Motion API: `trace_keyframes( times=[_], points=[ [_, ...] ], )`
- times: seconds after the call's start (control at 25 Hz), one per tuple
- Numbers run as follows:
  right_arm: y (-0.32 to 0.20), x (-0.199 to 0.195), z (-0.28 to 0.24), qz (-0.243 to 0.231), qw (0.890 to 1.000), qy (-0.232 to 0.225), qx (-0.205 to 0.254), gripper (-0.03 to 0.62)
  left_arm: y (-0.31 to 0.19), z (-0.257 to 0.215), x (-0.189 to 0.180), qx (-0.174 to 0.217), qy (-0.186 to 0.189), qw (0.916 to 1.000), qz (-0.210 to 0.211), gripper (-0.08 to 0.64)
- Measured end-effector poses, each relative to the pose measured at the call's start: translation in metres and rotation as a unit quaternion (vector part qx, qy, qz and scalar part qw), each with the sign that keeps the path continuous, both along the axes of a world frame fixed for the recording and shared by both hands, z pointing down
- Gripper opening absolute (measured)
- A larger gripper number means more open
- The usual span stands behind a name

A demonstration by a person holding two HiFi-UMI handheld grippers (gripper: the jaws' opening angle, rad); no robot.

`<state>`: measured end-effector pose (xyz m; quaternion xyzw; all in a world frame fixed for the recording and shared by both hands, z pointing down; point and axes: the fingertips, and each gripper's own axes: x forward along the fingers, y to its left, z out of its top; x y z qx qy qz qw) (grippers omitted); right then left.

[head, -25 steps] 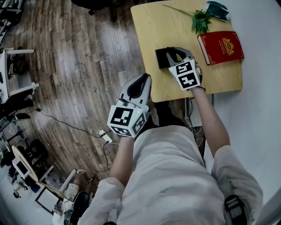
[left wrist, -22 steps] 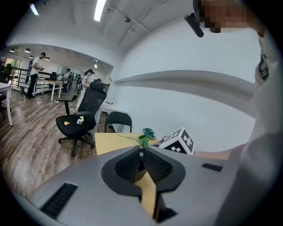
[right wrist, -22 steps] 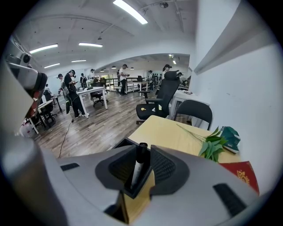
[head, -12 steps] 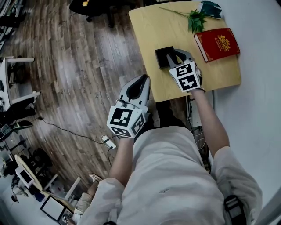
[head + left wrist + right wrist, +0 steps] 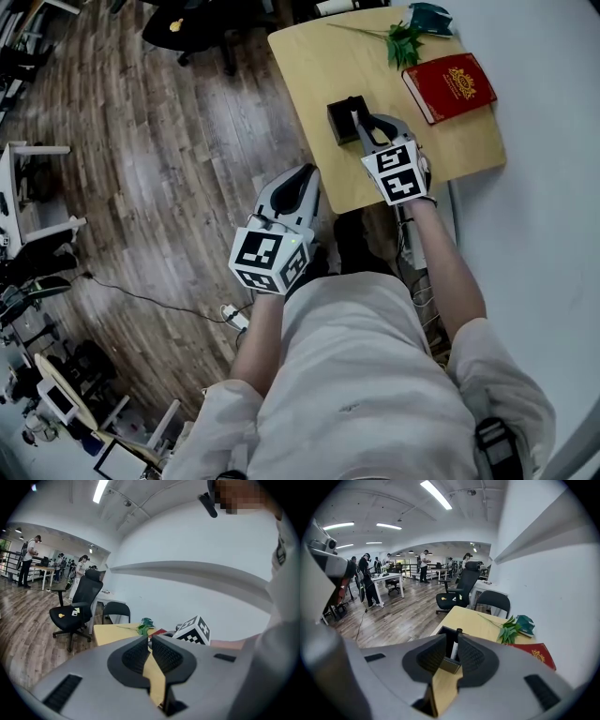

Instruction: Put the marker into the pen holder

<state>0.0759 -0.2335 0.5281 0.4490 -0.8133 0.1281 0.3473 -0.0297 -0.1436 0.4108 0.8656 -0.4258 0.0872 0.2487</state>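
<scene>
The marker is pinched upright between the closed jaws of the right gripper. Its lower end seems to sit within the black pen holder, so a straight drop is likely intended. The left gripper, jaws together on nothing, is held aside at 8 o'clock, off the table.

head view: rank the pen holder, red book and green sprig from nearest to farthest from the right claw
1. pen holder: on the left, at the tips of the right claw, which grips the marker
2. red book: farther back, on the right
3. green sprig: at the far edge, beyond the book
</scene>
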Motion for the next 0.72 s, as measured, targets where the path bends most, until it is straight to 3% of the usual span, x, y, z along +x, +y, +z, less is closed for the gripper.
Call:
trace_keyframes(
  times=[0.72],
  points=[
    [0.105, -0.019, -0.026, 0.044, 0.999, 0.015, 0.010, 0.029, 0.063, -0.011, -0.025, 0.014, 0.024, 0.9984, 0.049, 0.028]
  ],
)
